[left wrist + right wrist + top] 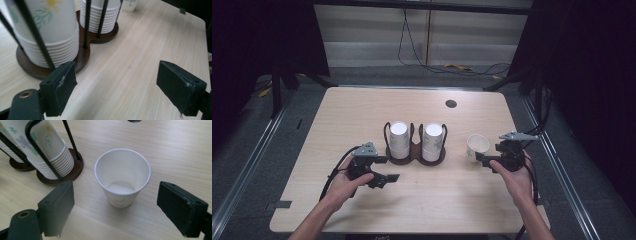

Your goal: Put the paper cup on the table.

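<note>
A dark wooden holder (414,159) with black wire loops carries two stacks of upturned flowered paper cups, the left stack (398,140) and the right stack (432,141). One white paper cup (477,146) stands upright on the table to the right of the holder. My right gripper (488,156) sits just right of this cup, open. In the right gripper view the cup (122,177) stands just ahead of the wide jaws and untouched. My left gripper (388,169) is open and empty in front of the left stack (50,30), close to the holder's base (82,58).
The light wooden table (362,115) has a round cable hole (451,103) near its far edge. Beyond the table lie dark floor, cables and black stands. The table's right edge is near the right hand.
</note>
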A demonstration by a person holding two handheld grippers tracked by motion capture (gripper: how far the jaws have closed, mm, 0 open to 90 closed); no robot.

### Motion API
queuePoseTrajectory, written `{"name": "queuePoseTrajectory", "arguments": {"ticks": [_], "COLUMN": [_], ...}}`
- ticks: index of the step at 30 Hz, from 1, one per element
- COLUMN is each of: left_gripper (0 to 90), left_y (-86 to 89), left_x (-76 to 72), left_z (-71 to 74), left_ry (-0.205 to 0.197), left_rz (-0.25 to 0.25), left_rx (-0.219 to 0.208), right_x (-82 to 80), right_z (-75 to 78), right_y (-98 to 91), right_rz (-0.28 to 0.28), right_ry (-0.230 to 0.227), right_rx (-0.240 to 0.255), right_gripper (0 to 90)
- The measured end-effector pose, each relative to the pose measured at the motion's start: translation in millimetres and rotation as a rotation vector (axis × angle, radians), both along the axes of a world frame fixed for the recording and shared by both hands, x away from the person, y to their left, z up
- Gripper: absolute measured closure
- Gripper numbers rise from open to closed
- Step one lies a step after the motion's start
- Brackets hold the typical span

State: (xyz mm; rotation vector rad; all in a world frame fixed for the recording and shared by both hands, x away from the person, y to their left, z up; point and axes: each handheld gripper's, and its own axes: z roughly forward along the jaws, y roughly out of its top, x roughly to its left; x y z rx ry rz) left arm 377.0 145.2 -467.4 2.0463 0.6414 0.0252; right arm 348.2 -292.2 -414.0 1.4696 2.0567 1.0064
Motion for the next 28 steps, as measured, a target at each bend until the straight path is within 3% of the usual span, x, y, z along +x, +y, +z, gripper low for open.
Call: {"name": "queuePoseTrajectory", "arguments": {"ticks": [3,7,14,19,22,28], "left_gripper": [16.1,16.2,16.2,16.2,16.2,16.3], "left_y": [3.7,9.5,19.8,30.4,36.3,42.6], "left_x": [-1.0,-7.2,-19.0,-26.3,-28.7,-28.1], "left_z": [-0.8,0.0,-5.4,-14.6,-18.7,-26.1], "left_ry": [0.009,-0.017,0.005,0.016,0.02,0.027], "left_rz": [0.018,0.042,0.049,0.066,0.111,0.147], "left_rx": [0.002,0.017,0.035,0.051,0.032,0.048], "right_x": [-10.2,-25.0,-48.0,-63.3,-64.5,-60.7], "right_z": [-4.5,-17.4,-30.6,-39.5,-48.4,-55.3], "right_y": [-0.3,2.6,12.3,18.0,19.2,21.0], "right_rz": [0.0,0.009,0.036,0.038,0.039,0.032], "right_ry": [0.005,0.006,0.008,-0.018,-0.013,-0.014], "right_rx": [0.008,0.017,0.06,0.079,0.076,0.063], "right_gripper": [15.6,16.4,17.6,17.6,18.0,17.2]}}
